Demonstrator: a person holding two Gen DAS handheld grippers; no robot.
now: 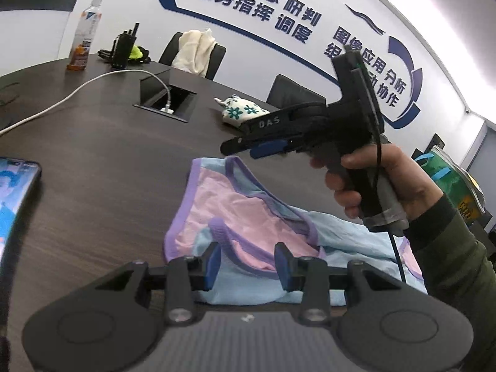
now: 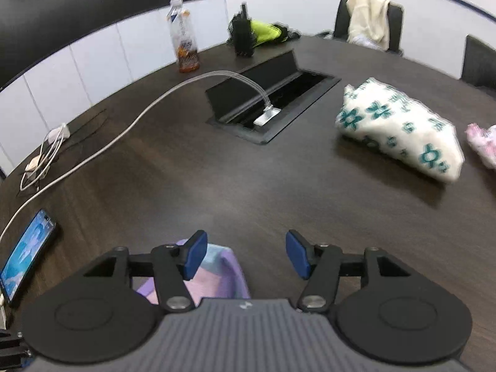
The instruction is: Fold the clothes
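A pink and light-blue garment (image 1: 248, 217) with purple trim lies spread on the dark wooden table (image 1: 108, 186). My left gripper (image 1: 248, 266) hovers low over its near part, jaws partly apart, and the cloth passes under and between the blue pads without being pinched. A hand (image 1: 381, 186) holds my right gripper (image 1: 238, 147) above the garment's far edge. In the right wrist view the right gripper (image 2: 248, 254) stands open with nothing between its fingers. A corner of the garment (image 2: 223, 276) shows under its left finger.
A folded white cloth with teal flowers (image 2: 396, 127) lies at the far right, with a pink item (image 2: 483, 142) beside it. A phone (image 2: 28, 257) lies at the left. A white cable (image 2: 124, 136) runs to the open socket hatch (image 2: 272, 99). A bottle (image 2: 184, 40) stands behind.
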